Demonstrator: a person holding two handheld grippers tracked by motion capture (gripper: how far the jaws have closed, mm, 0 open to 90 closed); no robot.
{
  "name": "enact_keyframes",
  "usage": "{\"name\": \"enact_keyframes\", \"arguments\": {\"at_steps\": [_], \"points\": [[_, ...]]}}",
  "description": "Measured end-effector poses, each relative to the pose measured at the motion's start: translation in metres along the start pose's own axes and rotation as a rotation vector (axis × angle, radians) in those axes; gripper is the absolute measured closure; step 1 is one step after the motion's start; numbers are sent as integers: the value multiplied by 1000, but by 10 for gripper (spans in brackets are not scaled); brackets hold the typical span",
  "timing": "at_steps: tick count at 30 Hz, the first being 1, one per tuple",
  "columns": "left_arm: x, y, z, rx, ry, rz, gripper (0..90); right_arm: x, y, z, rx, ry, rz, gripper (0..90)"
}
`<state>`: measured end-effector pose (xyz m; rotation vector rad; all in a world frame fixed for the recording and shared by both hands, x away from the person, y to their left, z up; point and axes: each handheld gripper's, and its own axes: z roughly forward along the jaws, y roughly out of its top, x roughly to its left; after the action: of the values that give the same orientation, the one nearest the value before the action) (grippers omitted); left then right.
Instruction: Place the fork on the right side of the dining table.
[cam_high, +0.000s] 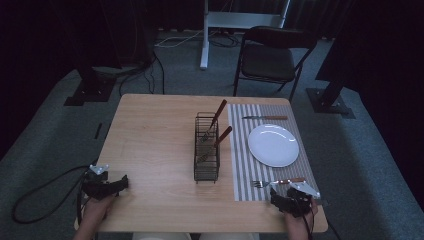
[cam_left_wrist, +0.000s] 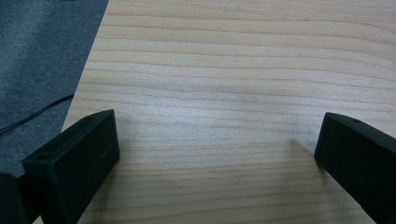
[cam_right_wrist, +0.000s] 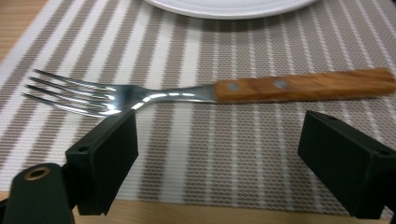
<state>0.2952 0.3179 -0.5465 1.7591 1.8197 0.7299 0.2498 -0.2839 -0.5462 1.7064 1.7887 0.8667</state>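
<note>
A fork (cam_right_wrist: 196, 91) with a wooden handle lies flat on the striped placemat (cam_right_wrist: 224, 149), tines to the left; the high view shows this fork (cam_high: 278, 182) at the mat's near edge. My right gripper (cam_right_wrist: 217, 140) is open just short of it, jaws wide apart and empty; in the high view the right gripper (cam_high: 292, 197) sits at the table's near right. My left gripper (cam_left_wrist: 217, 144) is open over bare wood at the table's near left corner (cam_high: 107, 186), holding nothing. A white plate (cam_high: 273, 145) rests on the mat, its rim (cam_right_wrist: 224, 7) beyond the fork.
A black wire cutlery basket (cam_high: 206, 150) stands mid-table with two wooden-handled utensils (cam_high: 216, 131) in it. A knife (cam_high: 265, 118) lies at the mat's far end. The wooden table (cam_high: 150, 145) has bare room on its left half. A dark chair (cam_high: 270, 57) stands beyond the table.
</note>
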Motion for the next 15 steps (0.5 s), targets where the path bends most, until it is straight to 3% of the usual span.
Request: {"name": "enact_keyframes", "arguments": {"at_steps": [15], "points": [[0, 0, 0, 0, 0, 0, 2, -24, -13, -8, 9, -57, 4, 117]]}}
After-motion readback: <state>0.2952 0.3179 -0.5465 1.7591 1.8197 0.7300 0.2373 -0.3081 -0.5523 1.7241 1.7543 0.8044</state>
